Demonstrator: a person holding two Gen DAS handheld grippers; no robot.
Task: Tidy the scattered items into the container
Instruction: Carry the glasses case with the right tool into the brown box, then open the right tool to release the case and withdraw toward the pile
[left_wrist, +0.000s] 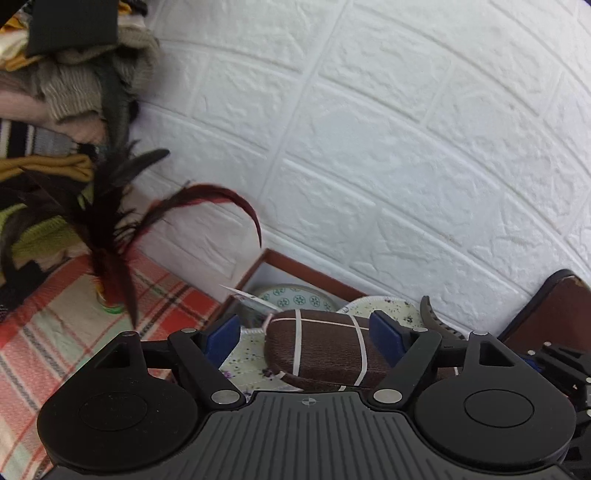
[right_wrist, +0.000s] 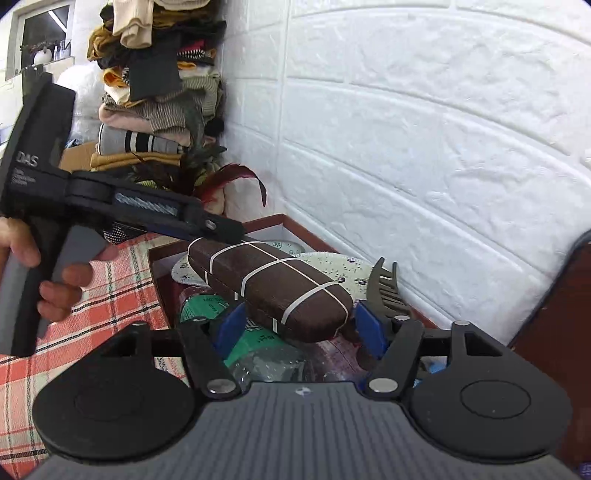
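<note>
Left wrist view: the left gripper (left_wrist: 308, 334) stands with jaws spread on either side of the brown case (left_wrist: 319, 349), which lies on the items in the box (left_wrist: 314, 275); closing off-centre could tip it.

Right wrist view: the right gripper (right_wrist: 299, 326) is likewise spread around the case's near end, not clamped. The case is perched atop a loose pile and could slide toward the black comb (right_wrist: 386, 286).
</note>
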